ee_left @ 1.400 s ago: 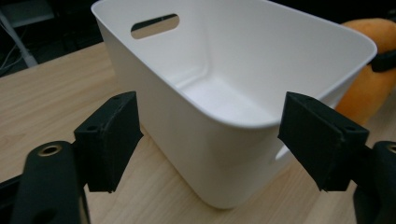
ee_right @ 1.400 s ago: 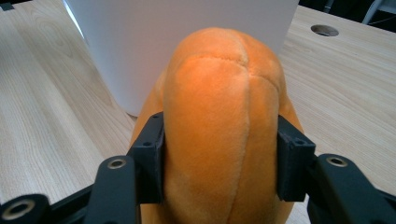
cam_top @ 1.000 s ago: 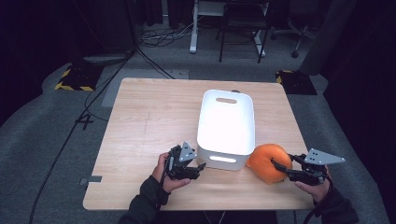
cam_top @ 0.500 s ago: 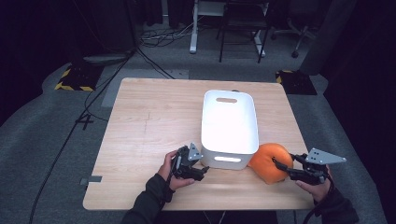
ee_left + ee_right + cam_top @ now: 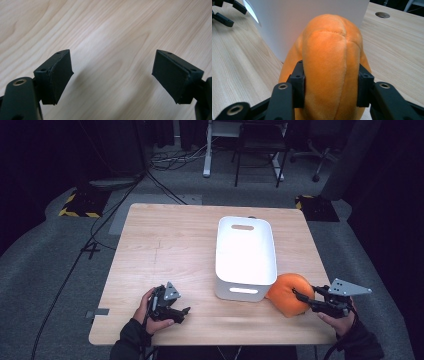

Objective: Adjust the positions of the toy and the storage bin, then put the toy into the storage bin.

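An orange plush toy (image 5: 288,293) rests against the near right corner of a white plastic bin (image 5: 245,255). My right gripper (image 5: 301,298) is shut on the plush; in the right gripper view both jaws press into the sides of the plush (image 5: 329,70), with the bin wall (image 5: 287,22) right behind it. My left gripper (image 5: 181,314) sits low over the table's near left part, left of the bin. Its jaws stand wide apart, and bare wood (image 5: 112,50) lies between its pads (image 5: 60,75).
The wooden table (image 5: 165,245) has open room on its left half and behind the bin. A cable hole (image 5: 382,15) is cut into the tabletop. Beyond the table are cables, a desk frame and a chair on grey floor.
The left gripper has drawn back from the bin's near end toward the near left of the table. The bin has turned slightly. The right gripper has stayed on the plush.
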